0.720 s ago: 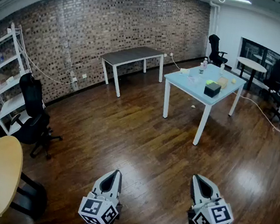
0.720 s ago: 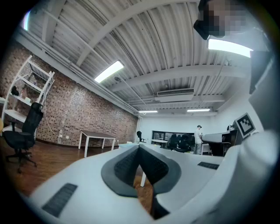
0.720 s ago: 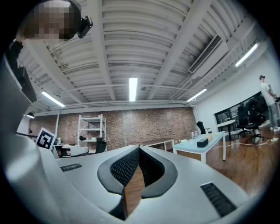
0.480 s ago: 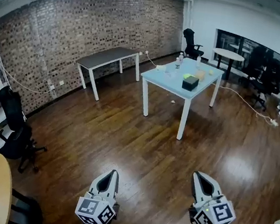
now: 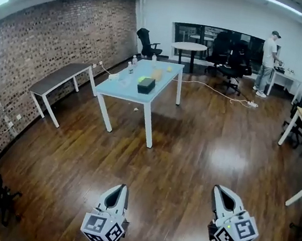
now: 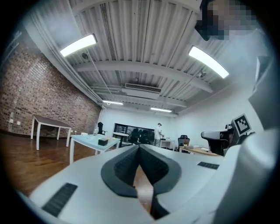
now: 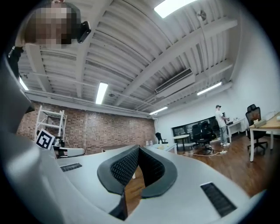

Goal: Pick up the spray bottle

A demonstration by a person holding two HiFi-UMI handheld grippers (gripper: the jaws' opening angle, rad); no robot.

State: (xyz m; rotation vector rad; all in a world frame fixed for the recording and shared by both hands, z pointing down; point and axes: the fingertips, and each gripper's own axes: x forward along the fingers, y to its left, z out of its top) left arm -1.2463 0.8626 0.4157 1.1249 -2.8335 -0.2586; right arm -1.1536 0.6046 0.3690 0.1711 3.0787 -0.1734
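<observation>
Closed, empty left gripper (image 6: 139, 151)

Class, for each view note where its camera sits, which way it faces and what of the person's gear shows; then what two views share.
Head view: on the head, facing forward and down at the floor and blue table; left tongs and right tongs show below.
Left gripper view: on the left tongs, facing level along their shut jaws.
Right gripper view: likewise on the right tongs, jaws shut.
Shared: all three show the blue table and a standing person.
</observation>
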